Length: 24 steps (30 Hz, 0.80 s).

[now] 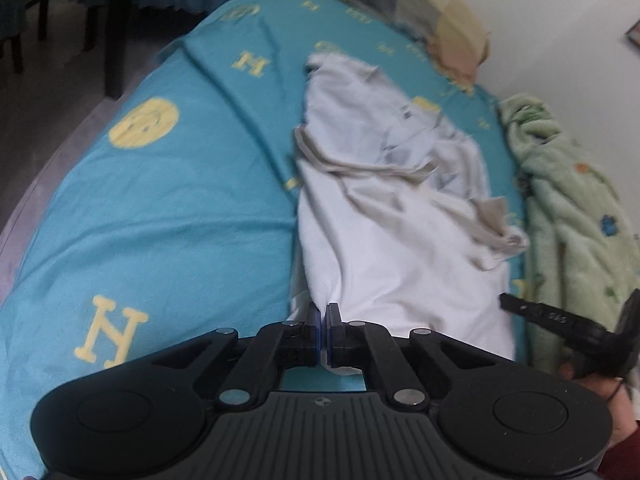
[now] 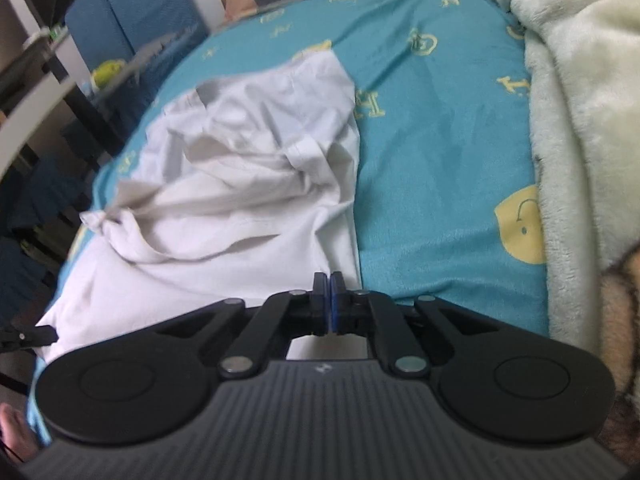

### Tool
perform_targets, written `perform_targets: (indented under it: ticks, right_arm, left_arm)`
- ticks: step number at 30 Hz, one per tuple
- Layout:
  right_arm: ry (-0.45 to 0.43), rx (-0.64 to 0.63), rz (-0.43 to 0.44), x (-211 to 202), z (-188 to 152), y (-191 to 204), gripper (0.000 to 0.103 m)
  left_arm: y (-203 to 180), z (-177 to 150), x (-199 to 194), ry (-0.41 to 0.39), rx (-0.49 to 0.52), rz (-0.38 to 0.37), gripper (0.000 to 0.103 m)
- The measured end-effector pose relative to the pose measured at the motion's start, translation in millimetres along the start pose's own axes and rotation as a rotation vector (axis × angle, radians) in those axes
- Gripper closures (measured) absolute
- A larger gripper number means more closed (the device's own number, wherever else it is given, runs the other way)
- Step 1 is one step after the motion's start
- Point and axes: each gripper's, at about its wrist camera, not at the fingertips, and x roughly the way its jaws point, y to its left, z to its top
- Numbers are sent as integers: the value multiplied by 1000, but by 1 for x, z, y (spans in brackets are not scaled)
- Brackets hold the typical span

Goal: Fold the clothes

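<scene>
The rumpled white garment (image 1: 384, 216) lies lengthwise on the teal bed (image 1: 168, 208), and the left gripper (image 1: 323, 312) and right gripper (image 2: 333, 280) each pinch a near hem corner, fingers closed, likely to spread it flat.

A home bedroom: teal bedsheet (image 1: 160, 208), what looks like a pillow (image 1: 420, 4), fleecy green blanket (image 1: 568, 200)

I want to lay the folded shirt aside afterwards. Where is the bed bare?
Bare blue sheet runs from the white shirt to the bed's floor-side edge. A narrower strip lies between shirt and green blanket. The pillow end is crowded.
</scene>
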Motion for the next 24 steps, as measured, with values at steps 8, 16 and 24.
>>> perform_targets:
  ticks: [8,16,24]
  right_arm:
    - [0,60,-1,-10,-2,-7,97]
    - [-31,360,192,-68,-23,-24,96]
    - [139,697,361,-69,-72,-16,88]
  left_arm:
    - [6,-1,4,-2,-19,18,93]
    - [4,-13,-34,-27,-198,-179,40]
    - [3,-51,-24,40,-476,-359,22]
